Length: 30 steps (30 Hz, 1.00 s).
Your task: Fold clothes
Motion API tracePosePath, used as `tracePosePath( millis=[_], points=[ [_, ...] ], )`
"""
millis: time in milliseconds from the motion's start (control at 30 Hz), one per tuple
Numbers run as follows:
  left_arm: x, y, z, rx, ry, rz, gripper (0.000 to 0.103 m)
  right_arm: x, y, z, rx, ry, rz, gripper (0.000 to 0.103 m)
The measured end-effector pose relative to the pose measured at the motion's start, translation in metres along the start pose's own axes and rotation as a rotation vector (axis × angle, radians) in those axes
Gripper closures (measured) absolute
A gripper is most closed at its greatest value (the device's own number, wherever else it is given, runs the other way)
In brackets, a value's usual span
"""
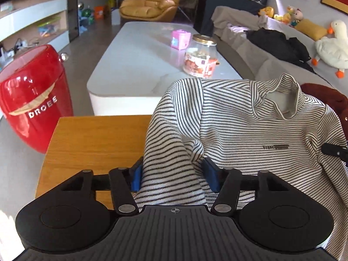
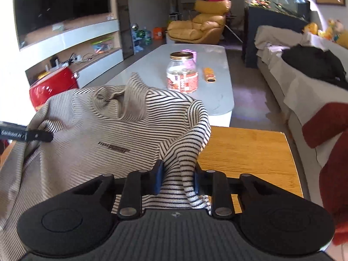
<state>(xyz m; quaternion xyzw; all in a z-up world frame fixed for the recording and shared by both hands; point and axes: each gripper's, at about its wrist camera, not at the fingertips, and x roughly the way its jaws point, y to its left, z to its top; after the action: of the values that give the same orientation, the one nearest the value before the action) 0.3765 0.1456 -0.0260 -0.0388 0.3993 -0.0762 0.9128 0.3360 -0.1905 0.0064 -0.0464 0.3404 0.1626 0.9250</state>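
While the striped shirt (image 1: 250, 130) lies on the wooden table (image 1: 95, 143), the left gripper (image 1: 173, 175) and the right gripper (image 2: 177, 179) each have their fingers half closed around a bunched sleeve.

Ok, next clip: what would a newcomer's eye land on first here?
The striped sweater fills the foreground, draped over the wooden table, with fabric bunched between both the left tongs and the right tongs. Next comes the glossy red bin on the floor to the left. The white goose plush sits on the sofa at far right.
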Motion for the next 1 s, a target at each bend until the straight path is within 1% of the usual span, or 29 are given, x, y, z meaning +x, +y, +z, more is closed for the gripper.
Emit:
tracePosePath(
  millis=[33, 100, 167, 233, 300, 367, 467, 533, 600, 633, 700, 767, 833, 867, 900, 967, 1000],
  points=[
    [-0.004, 0.002, -0.003, -0.005, 0.008, -0.01, 0.057, -0.006, 0.007, -0.001, -0.038, 0.001, 0.011, 0.088],
    [-0.015, 0.004, -0.012, -0.024, 0.033, -0.037, 0.069, -0.025, 0.016, -0.007, -0.067, 0.017, 0.068, 0.091],
    [-0.033, 0.004, -0.027, -0.026, 0.065, -0.082, 0.074, -0.048, 0.022, -0.013, -0.083, 0.032, 0.129, 0.092],
    [-0.058, 0.002, -0.047, 0.004, 0.093, -0.136, 0.076, -0.074, 0.022, -0.016, -0.089, 0.024, 0.171, 0.093],
    [-0.083, 0.002, -0.064, 0.042, 0.096, -0.16, 0.079, -0.099, 0.011, -0.011, -0.057, -0.019, 0.166, 0.093],
    [-0.104, 0.006, -0.073, 0.054, 0.07, -0.137, 0.08, -0.109, -0.008, -0.001, -0.014, -0.067, 0.119, 0.093],
    [-0.112, 0.024, -0.07, 0.02, 0.029, -0.055, 0.081, -0.073, -0.027, -0.005, 0.01, -0.021, 0.01, 0.093],
    [-0.106, 0.035, -0.068, -0.005, 0.026, 0.012, 0.079, -0.047, -0.04, -0.009, 0.024, 0.015, -0.065, 0.091],
    [-0.099, 0.038, -0.066, -0.02, 0.03, 0.043, 0.07, -0.021, -0.052, -0.013, 0.038, 0.051, -0.139, 0.089],
    [-0.096, 0.039, -0.064, -0.026, 0.03, 0.056, 0.068, -0.008, -0.058, -0.015, 0.045, 0.069, -0.176, 0.085],
    [-0.095, 0.039, -0.061, -0.037, 0.024, 0.073, 0.064, -0.005, -0.06, -0.016, 0.053, 0.045, -0.21, 0.075],
    [-0.103, 0.031, -0.053, -0.021, -0.016, 0.074, 0.063, -0.012, -0.06, -0.012, 0.06, 0.02, -0.217, 0.073],
    [-0.113, 0.02, -0.046, 0.019, -0.073, 0.075, 0.057, -0.027, -0.049, -0.008, 0.008, -0.032, -0.223, 0.073],
    [-0.119, 0.012, -0.042, 0.046, -0.113, 0.074, 0.053, -0.035, -0.043, -0.006, -0.02, -0.06, -0.226, 0.073],
    [-0.123, 0.004, -0.037, 0.07, -0.154, 0.072, 0.049, -0.043, -0.038, -0.004, -0.036, -0.087, -0.209, 0.073],
    [-0.128, -0.012, -0.026, 0.102, -0.223, 0.059, 0.048, -0.055, -0.027, 0.005, -0.039, -0.116, -0.133, 0.073],
    [-0.129, -0.018, -0.021, 0.105, -0.254, 0.044, 0.045, -0.06, -0.023, 0.009, -0.04, -0.122, -0.101, 0.073]
  ],
)
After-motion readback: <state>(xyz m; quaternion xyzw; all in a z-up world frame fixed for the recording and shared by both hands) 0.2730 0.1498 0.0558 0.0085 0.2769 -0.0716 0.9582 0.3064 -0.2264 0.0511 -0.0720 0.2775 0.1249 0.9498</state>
